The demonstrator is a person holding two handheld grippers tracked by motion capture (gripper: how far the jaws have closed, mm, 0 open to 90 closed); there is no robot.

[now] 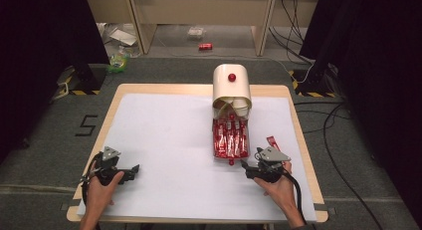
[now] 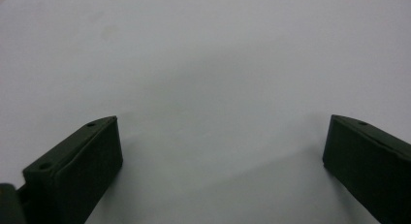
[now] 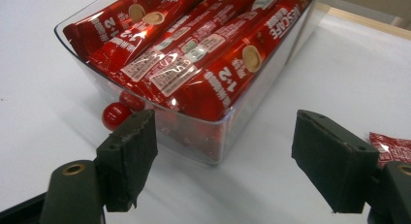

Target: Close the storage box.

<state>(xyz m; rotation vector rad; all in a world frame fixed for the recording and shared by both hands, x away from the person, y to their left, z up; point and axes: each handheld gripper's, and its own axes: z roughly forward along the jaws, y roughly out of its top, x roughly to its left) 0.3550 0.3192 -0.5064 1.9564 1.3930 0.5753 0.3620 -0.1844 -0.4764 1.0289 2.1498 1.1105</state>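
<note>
A cream dispenser box (image 1: 232,85) with a red knob stands at the table's far middle. In front of it lies a clear plastic drawer (image 1: 230,140) (image 3: 242,112) packed with red coffee sachets (image 3: 194,64); a red ball knob (image 3: 115,115) sits on its near end. My right gripper (image 1: 246,166) (image 3: 223,151) is open, low over the table just short of the drawer's near end, with nothing between its jaws. One loose red sachet (image 1: 272,142) (image 3: 393,145) lies to the right of the drawer. My left gripper (image 1: 132,170) (image 2: 220,141) is open over bare white table at the near left.
A white sheet (image 1: 164,135) covers the wooden table (image 1: 298,140). Beyond the table are grey floor, cables (image 1: 333,125), a red can (image 1: 205,46) and litter under a wooden bench. Dark curtains hang at both sides.
</note>
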